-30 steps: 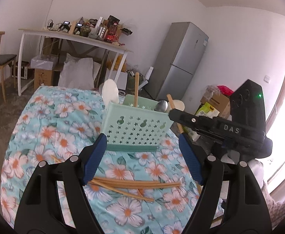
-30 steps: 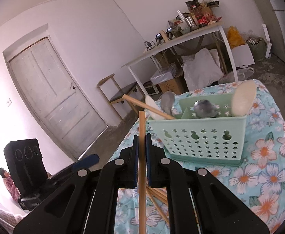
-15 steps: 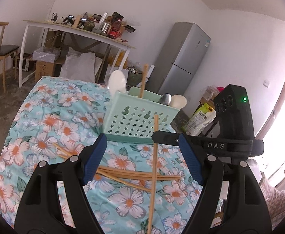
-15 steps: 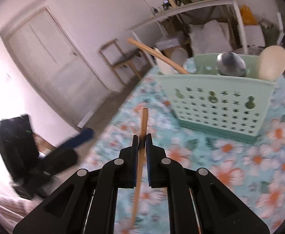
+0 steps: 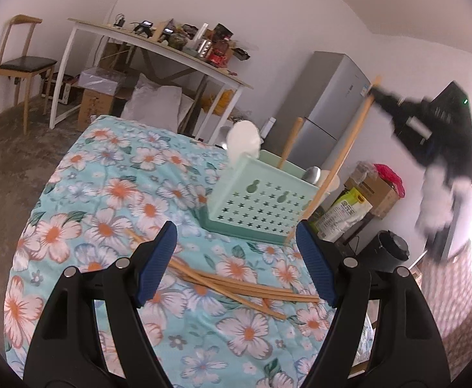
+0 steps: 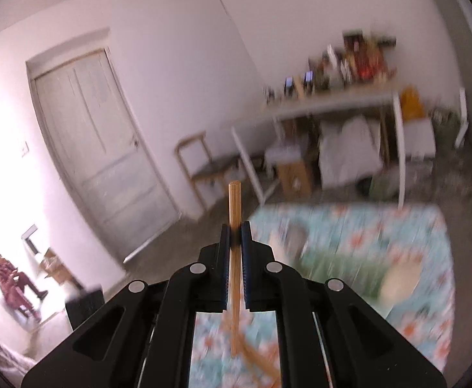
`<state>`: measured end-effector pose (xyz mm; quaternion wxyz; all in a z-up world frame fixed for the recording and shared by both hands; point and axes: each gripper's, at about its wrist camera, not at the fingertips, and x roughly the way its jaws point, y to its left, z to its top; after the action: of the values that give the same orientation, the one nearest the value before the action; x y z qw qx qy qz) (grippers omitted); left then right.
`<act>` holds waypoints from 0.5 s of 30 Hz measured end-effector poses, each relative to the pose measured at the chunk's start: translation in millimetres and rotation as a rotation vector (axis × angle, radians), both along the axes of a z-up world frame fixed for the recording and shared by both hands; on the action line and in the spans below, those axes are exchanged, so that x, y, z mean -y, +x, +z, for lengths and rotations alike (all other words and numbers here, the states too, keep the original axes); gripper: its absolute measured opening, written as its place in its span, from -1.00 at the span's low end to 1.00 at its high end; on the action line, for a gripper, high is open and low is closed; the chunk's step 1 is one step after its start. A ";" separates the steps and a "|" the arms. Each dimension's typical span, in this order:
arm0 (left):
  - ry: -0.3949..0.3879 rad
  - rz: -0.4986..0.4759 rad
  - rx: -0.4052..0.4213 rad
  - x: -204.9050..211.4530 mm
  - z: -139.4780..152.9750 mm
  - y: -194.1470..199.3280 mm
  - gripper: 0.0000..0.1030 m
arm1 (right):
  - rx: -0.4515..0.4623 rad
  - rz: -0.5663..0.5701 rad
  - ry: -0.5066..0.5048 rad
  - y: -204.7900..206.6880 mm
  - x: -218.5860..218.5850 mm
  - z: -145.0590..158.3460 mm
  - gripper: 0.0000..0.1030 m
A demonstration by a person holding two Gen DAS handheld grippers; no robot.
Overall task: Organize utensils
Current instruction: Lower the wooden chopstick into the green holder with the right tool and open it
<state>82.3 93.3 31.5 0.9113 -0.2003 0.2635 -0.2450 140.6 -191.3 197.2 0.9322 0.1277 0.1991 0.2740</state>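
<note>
A mint-green perforated utensil basket (image 5: 261, 207) stands on the flowered tablecloth (image 5: 106, 194); in it are a white spoon (image 5: 244, 140), a wooden handle (image 5: 289, 144) and a metal spoon (image 5: 311, 174). Several wooden chopsticks (image 5: 236, 286) lie loose in front of it. My left gripper (image 5: 236, 258) hangs open just above that pile, nothing between its blue pads. My right gripper (image 6: 235, 236) is shut on a single wooden chopstick (image 6: 235, 207), held upright. In the left wrist view that chopstick (image 5: 349, 148) is raised high at the right of the basket, the right gripper (image 5: 378, 92) blurred.
A white table (image 5: 158, 48) loaded with clutter stands behind, with boxes and sacks under it. A wooden chair (image 5: 19, 61) is at the far left, a grey fridge (image 5: 326, 110) and boxes (image 5: 371, 190) at the right. A person (image 6: 13, 278) sits in the distance near a door (image 6: 97, 148).
My right gripper has risen with its chopstick from table level to well above the basket. The left gripper has sunk and shifted left, closer to the loose chopsticks, still open.
</note>
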 end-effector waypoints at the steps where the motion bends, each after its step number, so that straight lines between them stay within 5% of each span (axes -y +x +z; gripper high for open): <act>1: -0.003 0.005 -0.003 -2.6 -1.9 0.9 0.40 | 0.030 -0.023 -0.003 2.4 3.9 10.4 -0.86; 7: -0.005 0.020 -0.016 -8.4 -9.6 4.1 0.40 | 0.140 -0.159 -0.063 22.5 17.3 33.5 -0.86; 15: 0.016 0.021 -0.024 -4.9 -16.5 8.1 0.40 | 0.190 -0.245 -0.230 53.6 2.5 -5.9 -0.86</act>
<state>90.5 98.2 14.9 0.9121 -0.1987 0.2744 -0.2307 194.2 -193.8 191.3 0.9817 0.0171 0.1230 0.1447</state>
